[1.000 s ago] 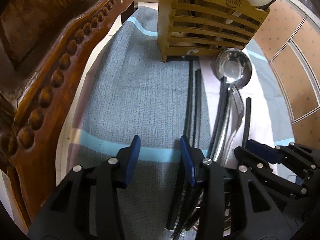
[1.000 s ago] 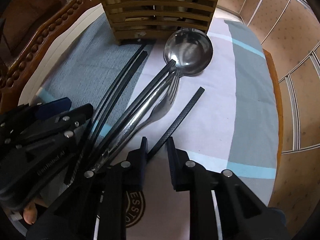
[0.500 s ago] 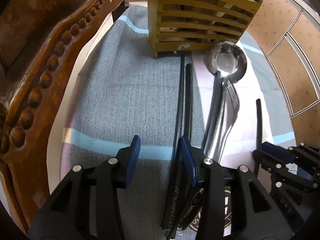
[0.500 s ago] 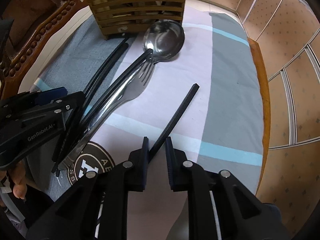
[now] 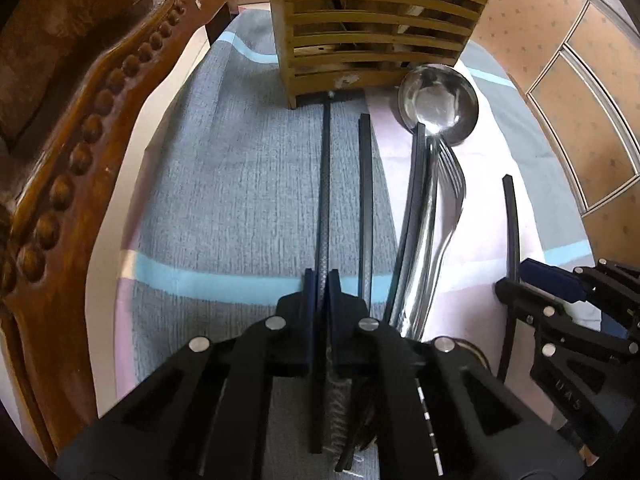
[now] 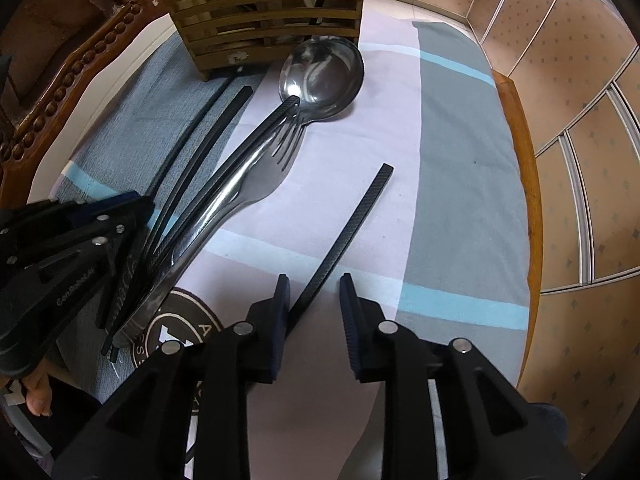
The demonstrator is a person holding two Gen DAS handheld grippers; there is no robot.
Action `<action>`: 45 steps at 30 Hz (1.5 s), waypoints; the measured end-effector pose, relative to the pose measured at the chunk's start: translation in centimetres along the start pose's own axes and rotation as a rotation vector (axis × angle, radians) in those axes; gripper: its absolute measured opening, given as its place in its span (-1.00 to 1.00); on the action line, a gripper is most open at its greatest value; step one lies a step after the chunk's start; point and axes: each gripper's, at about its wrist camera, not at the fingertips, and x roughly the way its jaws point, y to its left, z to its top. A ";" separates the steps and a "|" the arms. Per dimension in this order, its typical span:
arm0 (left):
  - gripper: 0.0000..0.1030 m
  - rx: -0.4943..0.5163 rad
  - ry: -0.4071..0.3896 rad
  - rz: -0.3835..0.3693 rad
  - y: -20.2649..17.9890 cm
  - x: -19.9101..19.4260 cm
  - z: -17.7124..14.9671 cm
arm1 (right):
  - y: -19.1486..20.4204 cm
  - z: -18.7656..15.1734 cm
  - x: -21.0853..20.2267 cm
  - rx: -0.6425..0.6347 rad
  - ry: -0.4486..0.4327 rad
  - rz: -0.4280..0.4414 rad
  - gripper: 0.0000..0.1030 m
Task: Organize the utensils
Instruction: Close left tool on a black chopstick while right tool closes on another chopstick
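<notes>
Left gripper (image 5: 319, 280): jaws closed on a black chopstick (image 5: 325, 184), leaving only the stick's width between the pads. The held chopstick runs straight ahead from the jaws, its far tip reaching the foot of the wooden utensil holder (image 5: 380, 28) that stands beyond them. Just to the right of the jaws a second black chopstick (image 5: 365, 208) lies parallel on the cloth (image 5: 224, 184). Farther right lies a bundle of another black stick (image 5: 414, 200), a steel fork (image 5: 450, 184) and a steel spoon (image 5: 438, 104); the spoon's bowl rests beside the holder's right corner. A carved wooden chair (image 5: 68, 120) rises left of the jaws.

Right gripper (image 6: 313, 294): jaws parted to a moderate gap, gripping nothing. A single black chopstick (image 6: 352, 224) lies on the cloth (image 6: 452, 152) with its near end between the open jaws, close beside the left pad; whether it touches that pad cannot be told. Its far end points ahead and slightly right. The spoon (image 6: 324, 76), the fork (image 6: 264, 176) and the bundled stick (image 6: 236, 160) lie ahead and to the left of these jaws, and the utensil holder (image 6: 264, 12) stands beyond them. The left gripper (image 6: 138, 210) appears at the far left, closed over its chopstick (image 6: 188, 136).
</notes>
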 end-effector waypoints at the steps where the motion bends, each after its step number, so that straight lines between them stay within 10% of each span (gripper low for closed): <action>1: -0.88 -0.009 0.002 -0.008 0.0 -0.1 -0.2 | 0.1 -0.2 0.0 -0.007 0.000 0.012 -0.63; 15: -0.87 -0.147 0.053 -0.141 -0.6 -2.2 -6.5 | -0.4 -4.3 -1.3 -0.264 0.052 0.047 -0.64; 31: -0.39 -0.008 0.091 -0.059 -0.5 2.5 5.2 | -4.7 -1.1 -1.5 0.008 0.039 0.022 -0.38; 45: -0.35 0.025 0.067 -0.060 0.0 2.7 5.5 | -4.1 3.9 2.1 0.064 0.079 -0.074 -0.28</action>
